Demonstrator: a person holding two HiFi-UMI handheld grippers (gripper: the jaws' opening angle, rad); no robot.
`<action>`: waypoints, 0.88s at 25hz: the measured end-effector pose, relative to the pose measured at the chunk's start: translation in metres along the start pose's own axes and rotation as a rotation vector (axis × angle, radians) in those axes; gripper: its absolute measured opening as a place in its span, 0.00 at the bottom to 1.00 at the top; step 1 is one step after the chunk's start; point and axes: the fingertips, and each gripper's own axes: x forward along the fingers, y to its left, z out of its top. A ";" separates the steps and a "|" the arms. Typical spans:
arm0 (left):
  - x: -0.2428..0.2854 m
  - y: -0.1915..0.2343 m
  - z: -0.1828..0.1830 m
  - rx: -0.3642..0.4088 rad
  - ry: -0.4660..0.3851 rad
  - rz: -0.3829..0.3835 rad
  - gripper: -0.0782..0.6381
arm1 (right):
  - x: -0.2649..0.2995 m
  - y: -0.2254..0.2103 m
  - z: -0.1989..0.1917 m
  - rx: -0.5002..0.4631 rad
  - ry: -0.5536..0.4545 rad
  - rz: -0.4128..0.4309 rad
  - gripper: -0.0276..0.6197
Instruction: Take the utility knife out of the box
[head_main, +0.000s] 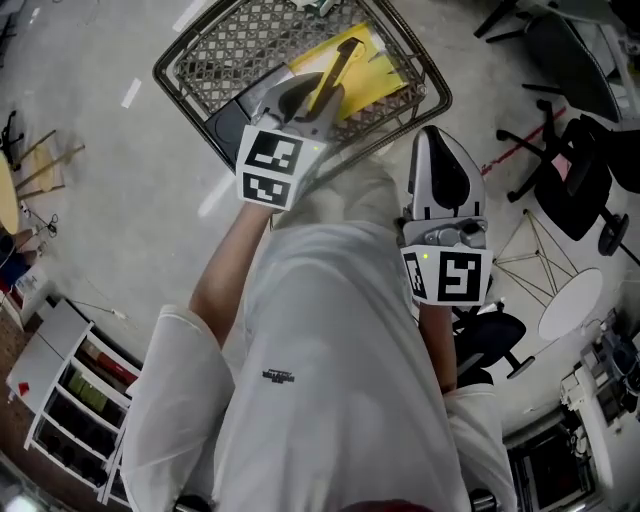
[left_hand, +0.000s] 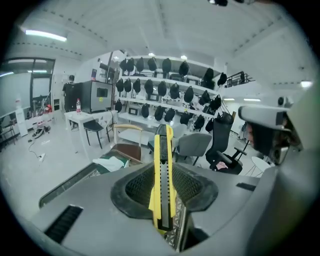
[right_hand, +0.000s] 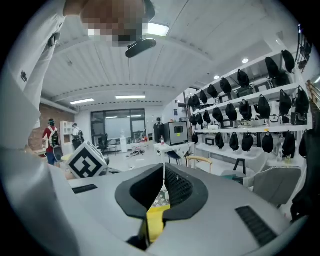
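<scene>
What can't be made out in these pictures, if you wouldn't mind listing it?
- Head view: the left hand-held gripper covers part of the yellow box in the wire basket; any print is too small.
- Left gripper view: the jaws hide the utility knife's rear end.
- Right gripper view: the yellow patch below the right hand-held gripper's closed jaws is unidentifiable.

Left gripper (head_main: 322, 97) clamped, right gripper (head_main: 438, 142) closed

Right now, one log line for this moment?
left gripper: holds yellow utility knife | right gripper: shut | knife: above dark wire-mesh basket
</scene>
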 end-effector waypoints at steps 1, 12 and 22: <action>-0.010 -0.001 0.008 0.005 -0.023 0.004 0.26 | -0.002 0.003 0.005 -0.005 -0.007 0.000 0.04; -0.112 -0.015 0.072 0.024 -0.255 0.042 0.26 | -0.015 0.039 0.048 -0.079 -0.064 0.014 0.04; -0.185 -0.013 0.093 0.051 -0.387 0.122 0.26 | -0.021 0.065 0.067 -0.137 -0.084 0.002 0.04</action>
